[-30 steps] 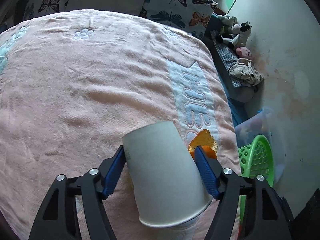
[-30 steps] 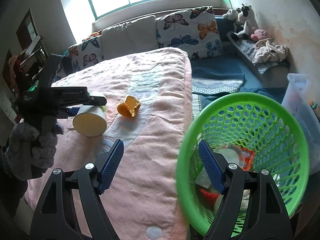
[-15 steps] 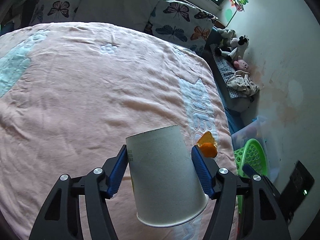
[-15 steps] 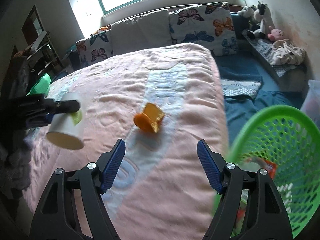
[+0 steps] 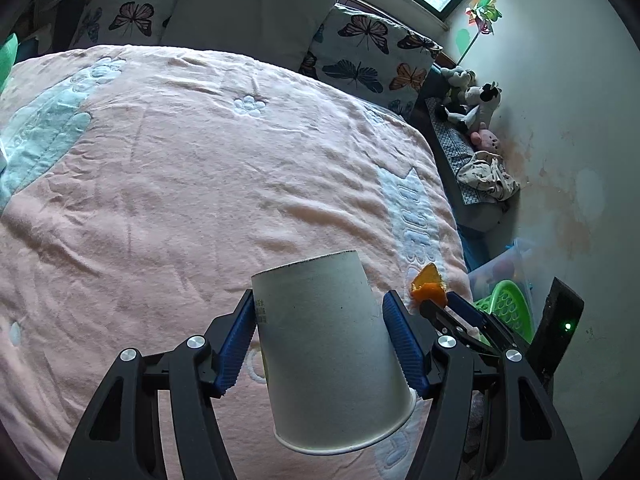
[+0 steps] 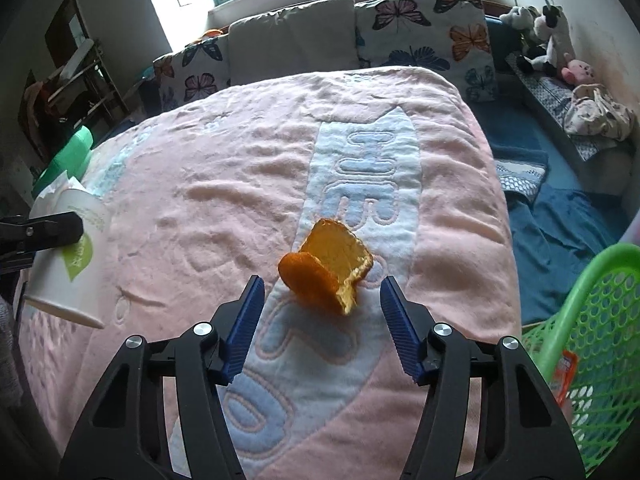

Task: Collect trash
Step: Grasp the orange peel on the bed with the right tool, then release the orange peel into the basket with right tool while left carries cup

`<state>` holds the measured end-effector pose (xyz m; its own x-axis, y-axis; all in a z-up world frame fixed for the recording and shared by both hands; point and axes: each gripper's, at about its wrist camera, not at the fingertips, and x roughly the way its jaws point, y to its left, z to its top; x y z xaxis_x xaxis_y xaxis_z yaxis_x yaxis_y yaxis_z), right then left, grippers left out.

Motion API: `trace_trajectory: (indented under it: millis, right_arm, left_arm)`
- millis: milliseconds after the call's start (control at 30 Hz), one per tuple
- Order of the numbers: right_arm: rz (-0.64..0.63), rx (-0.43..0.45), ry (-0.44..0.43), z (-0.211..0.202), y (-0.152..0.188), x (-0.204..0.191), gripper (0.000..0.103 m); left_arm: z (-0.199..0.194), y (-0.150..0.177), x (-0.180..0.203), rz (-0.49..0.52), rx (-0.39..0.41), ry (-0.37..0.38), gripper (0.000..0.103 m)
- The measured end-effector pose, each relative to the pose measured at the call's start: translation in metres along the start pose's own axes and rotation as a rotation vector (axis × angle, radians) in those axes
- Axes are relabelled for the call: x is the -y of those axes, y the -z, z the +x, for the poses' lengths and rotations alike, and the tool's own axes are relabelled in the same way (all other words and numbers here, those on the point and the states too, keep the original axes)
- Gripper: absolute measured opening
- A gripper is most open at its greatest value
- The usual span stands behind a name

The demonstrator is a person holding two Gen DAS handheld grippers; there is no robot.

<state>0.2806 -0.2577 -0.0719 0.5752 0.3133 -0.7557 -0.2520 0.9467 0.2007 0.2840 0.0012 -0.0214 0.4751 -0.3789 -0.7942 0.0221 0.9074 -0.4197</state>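
Paper cup (image 5: pixel 332 344) pinched in left tongs (image 5: pixel 320 340) over pink bed (image 5: pixel 200 168); right tongs (image 6: pixel 320 320) closing w/ orange peel (image 6: pixel 326 270) between, untouched; green basket (image 6: pixel 600 320) beside bed.

The left gripper (image 5: pixel 320 340) points steeply down, its blue jaws pressed on both sides of a paper cup (image 5: pixel 332 352) held upside down, rim nearest the camera. The right gripper (image 6: pixel 320 320) also tilts down over the bed, its jaws closing with an orange peel (image 6: pixel 326 276) just beyond the tips, not touching. In the left view, the right gripper reaches in from the right.
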Motion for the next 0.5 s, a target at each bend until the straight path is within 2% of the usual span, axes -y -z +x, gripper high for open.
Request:
trace_trajectory:
  millis: [100, 267, 500]
  right_arm:
    - [-0.021, -0.005, 0.023, 0.007, -0.001, -0.003, 0.060]
    - [-0.066, 0.001, 0.079, 0.012, -0.001, -0.009, 0.051]
    - [-0.042, 0.018, 0.044, -0.002, 0.003, -0.004, 0.040]
  left_arm:
    - [0.002, 0.000, -0.002, -0.006, -0.004, 0.005, 0.062]
    - [0.007, 0.002, -0.003, -0.008, -0.015, 0.003, 0.062]
    - [0.008, 0.005, 0.001, -0.001, -0.018, 0.005, 0.062]
